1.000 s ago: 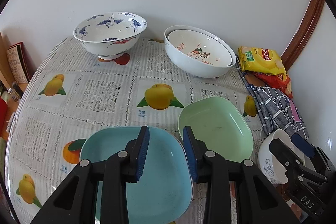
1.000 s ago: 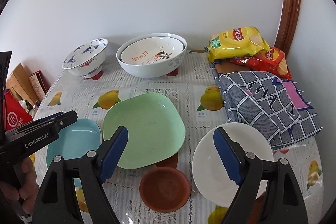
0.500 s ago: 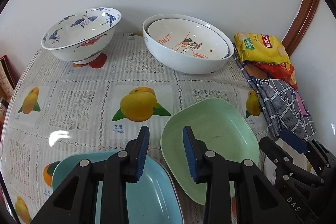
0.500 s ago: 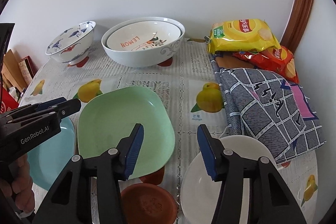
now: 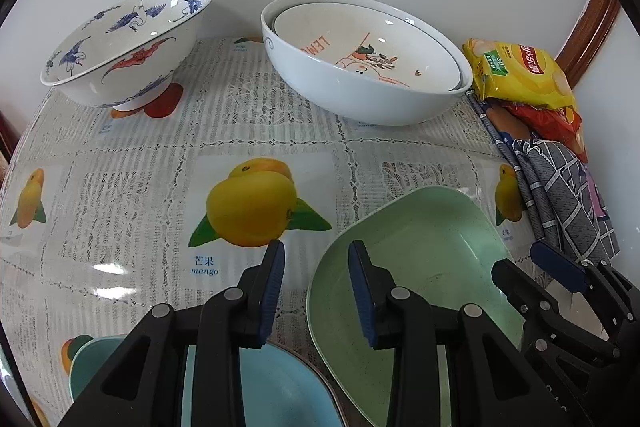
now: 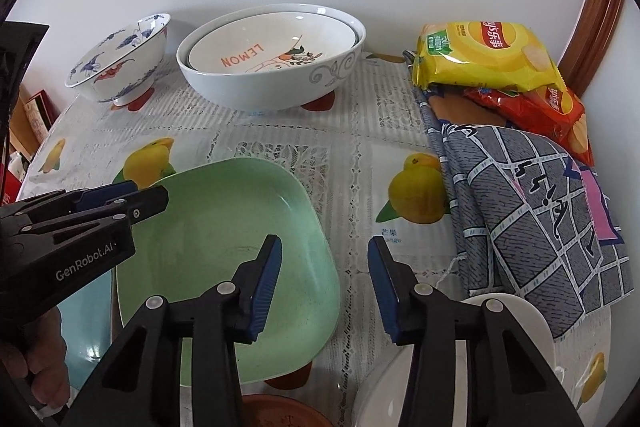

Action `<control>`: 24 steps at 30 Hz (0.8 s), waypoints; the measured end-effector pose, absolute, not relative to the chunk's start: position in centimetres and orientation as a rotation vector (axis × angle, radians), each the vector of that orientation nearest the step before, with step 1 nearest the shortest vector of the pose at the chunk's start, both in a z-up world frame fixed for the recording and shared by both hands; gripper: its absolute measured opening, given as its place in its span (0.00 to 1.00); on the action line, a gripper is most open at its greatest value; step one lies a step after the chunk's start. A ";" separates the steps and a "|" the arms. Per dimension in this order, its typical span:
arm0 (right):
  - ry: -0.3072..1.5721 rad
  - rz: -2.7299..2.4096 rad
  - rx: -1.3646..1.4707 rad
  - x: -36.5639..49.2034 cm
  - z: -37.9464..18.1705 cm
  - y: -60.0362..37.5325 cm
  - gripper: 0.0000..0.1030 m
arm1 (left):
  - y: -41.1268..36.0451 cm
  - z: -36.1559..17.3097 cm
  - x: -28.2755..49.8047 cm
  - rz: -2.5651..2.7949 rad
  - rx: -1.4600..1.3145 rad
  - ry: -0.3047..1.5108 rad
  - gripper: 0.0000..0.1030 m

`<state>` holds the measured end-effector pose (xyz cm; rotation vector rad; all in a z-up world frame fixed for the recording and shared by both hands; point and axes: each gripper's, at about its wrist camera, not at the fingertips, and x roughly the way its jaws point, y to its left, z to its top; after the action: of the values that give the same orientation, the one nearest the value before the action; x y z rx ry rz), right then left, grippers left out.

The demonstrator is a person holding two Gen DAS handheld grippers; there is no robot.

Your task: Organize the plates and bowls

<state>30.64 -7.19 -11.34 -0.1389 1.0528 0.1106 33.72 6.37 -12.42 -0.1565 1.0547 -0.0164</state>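
Note:
A pale green square plate (image 5: 424,259) (image 6: 224,227) lies mid-table. My left gripper (image 5: 316,287) is open and empty, straddling the plate's left rim. My right gripper (image 6: 325,283) is open and empty, straddling the plate's right rim. A light blue plate (image 5: 280,387) (image 6: 86,323) lies at the front left. A blue-and-white crane bowl (image 5: 124,47) (image 6: 120,63) stands at the back left. Two nested white bowls (image 5: 360,63) (image 6: 272,59), the inner marked LEMON, stand at the back centre. A white plate (image 6: 520,347) and a brown saucer (image 6: 280,413) lie at the front.
Yellow (image 6: 484,55) and red (image 6: 544,107) crisp bags and a grey checked cloth (image 6: 532,203) lie along the right side by the wall. The table (image 5: 120,187) has a lace mango-print cover. Boxes (image 6: 36,119) stand beyond its left edge.
Both grippers have moved forward and lower towards the green plate. The right gripper's jaws have narrowed from wide open. The left gripper has shifted right from over the blue plate.

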 end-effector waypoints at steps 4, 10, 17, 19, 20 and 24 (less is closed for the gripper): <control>1.069 0.119 -0.148 30.9 -11.8 -7.0 0.41 | 6.2 -13.0 34.0 -0.017 -0.148 1.075 0.31; 1.101 0.102 -0.161 31.2 -12.6 -7.0 0.30 | 6.1 -13.7 34.4 -0.010 -0.149 1.093 0.31; 1.091 0.076 -0.177 31.4 -12.9 -7.2 0.14 | 5.6 -13.8 34.6 -0.036 -0.150 1.087 0.17; 1.084 0.080 -0.169 31.4 -12.8 -7.4 0.10 | 5.6 -13.8 34.6 -0.040 -0.148 1.081 0.16; 1.080 0.081 -0.167 31.4 -12.8 -7.5 0.10 | 5.6 -13.7 34.5 -0.041 -0.150 1.077 0.16; 1.055 0.089 -0.140 31.2 -12.0 -7.8 0.09 | 5.6 -12.9 34.2 -0.045 -0.156 1.051 0.16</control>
<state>31.23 -7.76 -12.01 -0.1402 1.0550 0.0886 34.24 5.60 -12.91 -0.1563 1.0507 -0.0453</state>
